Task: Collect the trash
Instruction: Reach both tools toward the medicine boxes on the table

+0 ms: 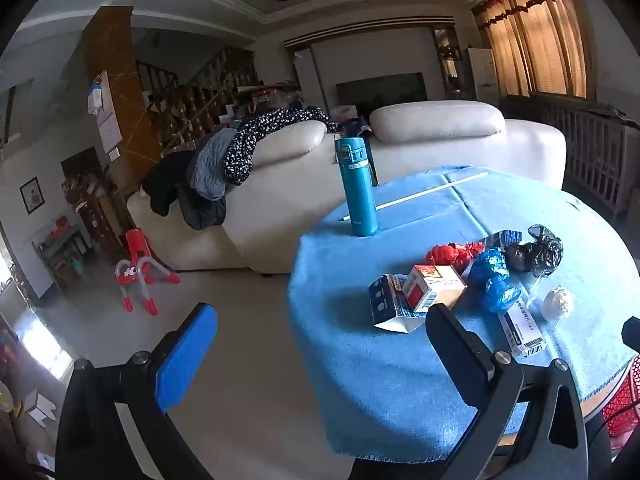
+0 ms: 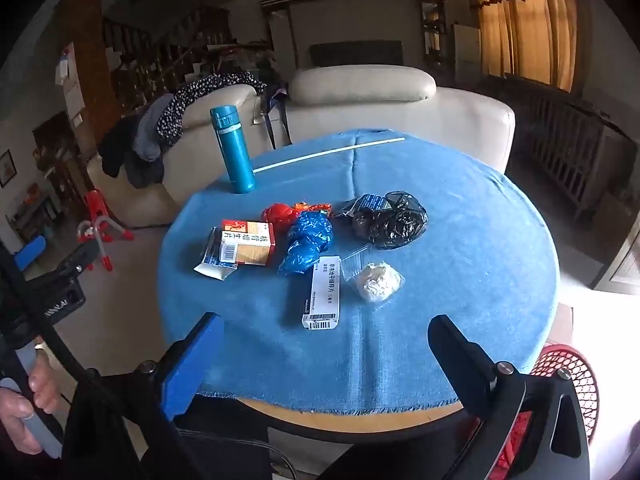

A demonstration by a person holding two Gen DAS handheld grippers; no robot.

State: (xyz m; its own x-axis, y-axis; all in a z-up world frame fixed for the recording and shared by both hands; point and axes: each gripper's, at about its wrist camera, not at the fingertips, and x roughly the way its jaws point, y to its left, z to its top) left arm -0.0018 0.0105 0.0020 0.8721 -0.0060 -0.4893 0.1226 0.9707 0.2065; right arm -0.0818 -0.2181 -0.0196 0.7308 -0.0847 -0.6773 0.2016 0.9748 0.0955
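Both grippers empty, fingers spread wide: left gripper (image 1: 320,356) hangs off the surface's (image 2: 460,220) left edge, right gripper (image 2: 328,356) at the near edge, lined up on the trash. Trash clusters mid-surface: orange box (image 2: 248,243), blue bag (image 2: 308,242), black bag (image 2: 394,218), long white box (image 2: 324,292), paper wad (image 2: 376,280). Red mesh basket (image 2: 576,380) sits low right, likely the drop point. Teal bottle (image 2: 233,148) stands apart, probably not trash.

A home living room is shown. A cream sofa (image 1: 400,160) draped with clothes (image 1: 224,160) is set behind a round table (image 2: 360,420) covered by a blue cloth (image 2: 440,240). A wooden staircase (image 1: 200,92), curtained windows (image 1: 532,36), a television (image 1: 380,88) and a child's red toy (image 1: 138,276) are seen.
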